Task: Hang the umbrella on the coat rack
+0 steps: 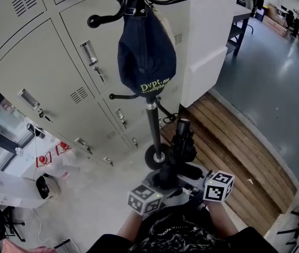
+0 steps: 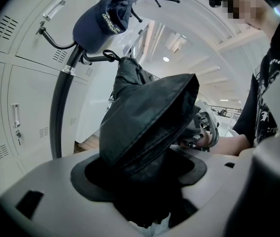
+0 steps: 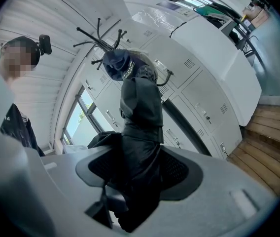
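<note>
Now L gripper (image 2: 141, 174) & R gripper (image 3: 132, 174) jaws — partly open — clamp folded umbrella (image 1: 182, 140).

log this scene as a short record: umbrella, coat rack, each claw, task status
umbrella: black, folded, held in front of the person, low beside the rack's pole
coat rack: black pole in front of grey lockers
on rack: navy cap hanging from an upper hook
free hook: lower left arm is bare
left claw: closed on the umbrella's fabric
right claw: closed on the umbrella
task status: umbrella not yet on any hook
</note>
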The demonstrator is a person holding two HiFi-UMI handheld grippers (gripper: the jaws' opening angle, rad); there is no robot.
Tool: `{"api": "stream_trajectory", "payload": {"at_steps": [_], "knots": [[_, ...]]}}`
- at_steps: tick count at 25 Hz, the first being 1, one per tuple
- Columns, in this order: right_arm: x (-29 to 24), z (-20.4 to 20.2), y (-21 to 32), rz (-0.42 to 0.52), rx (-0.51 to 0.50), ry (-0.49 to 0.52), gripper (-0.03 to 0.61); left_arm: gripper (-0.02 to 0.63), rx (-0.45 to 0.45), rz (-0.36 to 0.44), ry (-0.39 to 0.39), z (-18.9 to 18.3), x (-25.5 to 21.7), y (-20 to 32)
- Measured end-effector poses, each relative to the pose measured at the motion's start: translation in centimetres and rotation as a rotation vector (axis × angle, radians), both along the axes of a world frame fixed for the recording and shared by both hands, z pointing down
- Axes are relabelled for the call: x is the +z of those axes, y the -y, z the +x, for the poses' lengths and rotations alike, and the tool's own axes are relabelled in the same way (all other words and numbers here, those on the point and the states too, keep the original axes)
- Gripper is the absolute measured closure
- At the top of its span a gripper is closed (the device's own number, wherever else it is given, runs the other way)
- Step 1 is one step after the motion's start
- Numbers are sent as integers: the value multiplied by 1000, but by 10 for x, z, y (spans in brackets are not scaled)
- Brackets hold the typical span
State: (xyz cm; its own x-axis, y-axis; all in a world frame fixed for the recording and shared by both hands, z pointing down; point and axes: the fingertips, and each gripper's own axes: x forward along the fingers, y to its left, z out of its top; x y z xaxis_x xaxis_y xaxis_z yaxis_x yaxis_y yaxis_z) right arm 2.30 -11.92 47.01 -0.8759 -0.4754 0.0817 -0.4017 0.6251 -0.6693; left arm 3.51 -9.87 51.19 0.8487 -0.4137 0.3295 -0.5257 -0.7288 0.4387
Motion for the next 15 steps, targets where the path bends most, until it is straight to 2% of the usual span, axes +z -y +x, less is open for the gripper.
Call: {"api": "stream_trajectory", "payload": {"at_steps": [15], "knots": [[4, -4, 4, -15, -42, -8, 322, 290, -24, -6, 12, -3, 5, 4]]}}
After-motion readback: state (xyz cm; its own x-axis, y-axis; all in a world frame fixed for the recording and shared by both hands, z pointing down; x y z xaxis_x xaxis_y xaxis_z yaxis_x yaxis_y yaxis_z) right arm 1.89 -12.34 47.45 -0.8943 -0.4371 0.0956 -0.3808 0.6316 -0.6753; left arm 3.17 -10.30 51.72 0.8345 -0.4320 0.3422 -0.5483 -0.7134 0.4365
